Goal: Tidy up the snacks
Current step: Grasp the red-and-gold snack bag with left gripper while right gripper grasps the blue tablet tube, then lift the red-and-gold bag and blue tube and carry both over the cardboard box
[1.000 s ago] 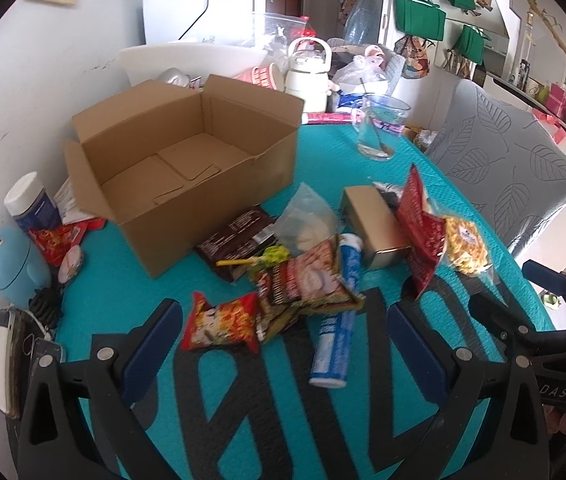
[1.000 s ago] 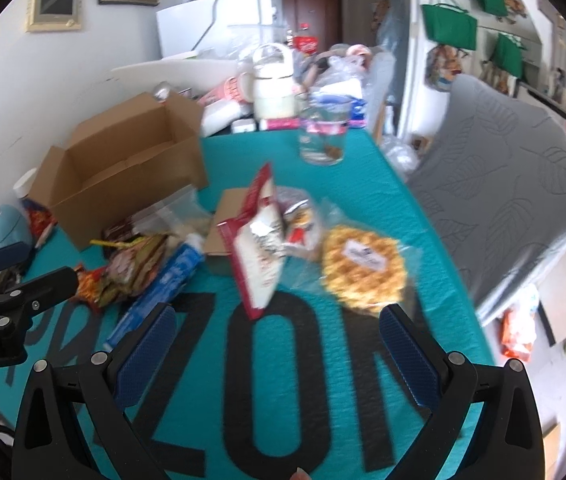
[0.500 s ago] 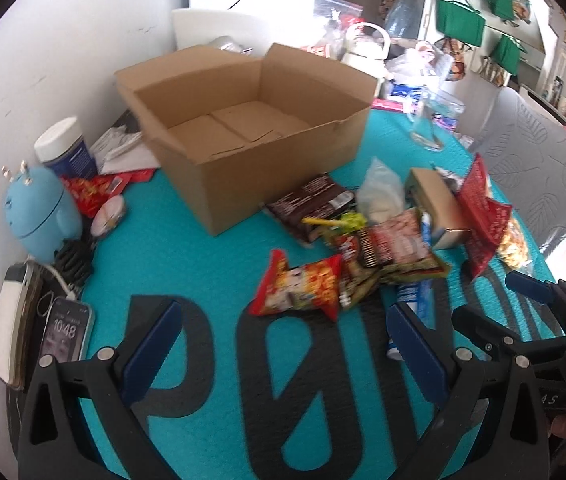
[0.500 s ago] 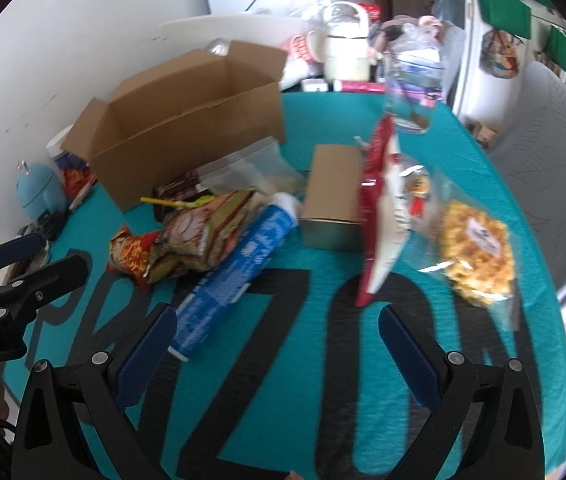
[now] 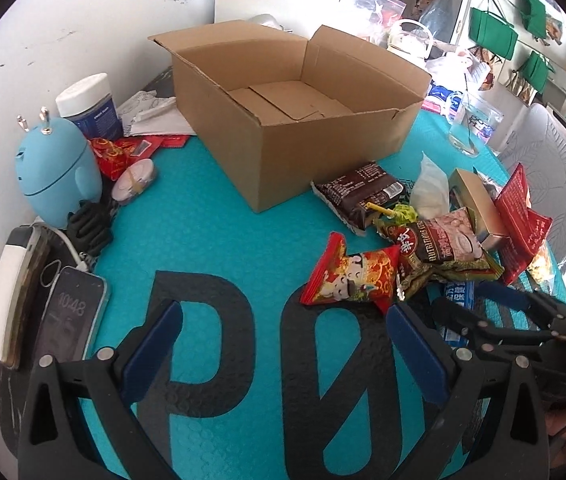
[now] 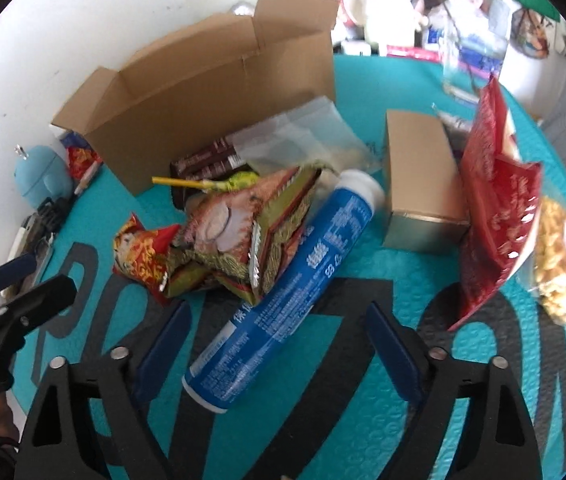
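Observation:
An open, empty cardboard box (image 5: 303,120) (image 6: 211,88) stands at the back of the teal mat. In front of it lies a heap of snacks: a red-yellow pack (image 5: 351,276) (image 6: 143,256), a green-pink pack (image 5: 443,244) (image 6: 243,224), a dark brown pack (image 5: 363,192), a gold carton (image 6: 423,184), a red bag (image 6: 495,208) and a bagged waffle (image 6: 563,252). My right gripper (image 6: 279,344) straddles the lower half of a blue tube (image 6: 283,280); its jaws are closing, pads still clear of the tube. My left gripper (image 5: 283,344) is open over bare mat, just short of the red-yellow pack.
Along the left wall sit a blue figure (image 5: 55,176), a white-lidded jar (image 5: 91,108), a phone (image 5: 71,312) and a white power bank (image 5: 7,296). A glass (image 5: 471,128) stands behind the snacks. A grey chair (image 5: 543,152) is off the table's right edge.
Both grippers have come down and closer to the snack heap. The right one has shifted left, now sits over the blue tube, and its jaws have narrowed. The left stays open.

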`<state>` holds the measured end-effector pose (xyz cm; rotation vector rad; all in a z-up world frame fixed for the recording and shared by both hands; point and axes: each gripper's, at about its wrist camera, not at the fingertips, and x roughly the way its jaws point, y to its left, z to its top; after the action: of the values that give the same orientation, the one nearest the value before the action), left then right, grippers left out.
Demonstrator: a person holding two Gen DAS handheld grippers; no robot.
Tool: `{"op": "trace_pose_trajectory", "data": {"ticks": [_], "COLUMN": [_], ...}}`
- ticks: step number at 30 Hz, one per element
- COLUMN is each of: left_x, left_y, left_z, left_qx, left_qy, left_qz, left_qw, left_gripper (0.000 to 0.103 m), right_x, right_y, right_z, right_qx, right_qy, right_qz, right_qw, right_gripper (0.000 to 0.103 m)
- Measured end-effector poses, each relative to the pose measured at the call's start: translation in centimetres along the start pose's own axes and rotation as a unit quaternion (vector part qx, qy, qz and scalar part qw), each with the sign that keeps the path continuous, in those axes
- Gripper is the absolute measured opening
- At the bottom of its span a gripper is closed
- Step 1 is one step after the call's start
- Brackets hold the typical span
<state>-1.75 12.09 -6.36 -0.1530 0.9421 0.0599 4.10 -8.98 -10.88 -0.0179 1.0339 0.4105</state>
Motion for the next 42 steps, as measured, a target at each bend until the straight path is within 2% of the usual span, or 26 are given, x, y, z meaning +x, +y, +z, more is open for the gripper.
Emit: {"op": "trace_pose_trajectory", "data": {"ticks": [3,5,6,8,11,15,17,20,23,28,37,42], "left_x": [0.7,1.1,1.4,2.0,2.9,4.4,4.9,5.3,5.2,4.9,3.2,1.9], "left_y": [-0.6,-1.2,-1.5,-2.1,-2.8,-3.7,-4.0,-4.5,-4.9,-5.1,-5.6,-6.4], "left_z": [0.2,0.2,0.3,0.4,0.7,1.0,1.0,0.9,0.8,0.5,-1.8,-3.4], "left_qx": [0.004,0.010,0.014,0.021,0.032,0.043,0.045,0.048,0.053,0.065,0.076,0.100], "left_qy": [0.002,0.005,0.006,0.009,0.010,0.019,0.024,0.032,0.021,0.026,0.066,0.080], "left_qz": [-0.008,-0.017,-0.023,-0.029,-0.031,-0.039,-0.048,-0.047,-0.044,-0.048,-0.090,-0.090], "left_qw": [1.0000,0.9998,0.9996,0.9993,0.9990,0.9981,0.9975,0.9972,0.9974,0.9964,0.9908,0.9877], "left_gripper": [0.103,0.103,0.103,0.103,0.101,0.089,0.075,0.066,0.057,0.055,0.055,0.055], "right_x": [-0.2,-0.6,-0.8,-1.1,-1.5,-2.2,-2.6,-2.9,-3.0,-3.5,-4.6,-5.9], "right_y": [-0.2,-0.6,-0.7,-0.9,-1.5,-2.6,-3.1,-3.3,-3.3,-3.6,-4.0,-4.5], "right_z": [-0.3,-0.6,-0.7,-1.1,-1.6,-2.1,-2.4,-2.6,-2.8,-3.3,-5.2,-7.0], "right_qx": [-0.005,-0.008,-0.010,-0.019,-0.020,-0.012,-0.011,-0.009,-0.011,-0.016,-0.012,-0.008], "right_qy": [-0.001,0.001,0.002,0.004,0.007,0.010,0.012,0.010,0.008,0.005,0.002,0.009], "right_qz": [-0.007,0.000,-0.003,-0.016,-0.029,-0.036,-0.040,-0.042,-0.041,-0.038,-0.013,-0.009], "right_qw": [1.000,1.000,1.000,1.000,0.999,0.999,0.999,0.999,0.999,0.999,1.000,1.000], "right_gripper": [0.073,0.060,0.057,0.043,0.035,0.031,0.030,0.030,0.030,0.030,0.029,0.029]}}
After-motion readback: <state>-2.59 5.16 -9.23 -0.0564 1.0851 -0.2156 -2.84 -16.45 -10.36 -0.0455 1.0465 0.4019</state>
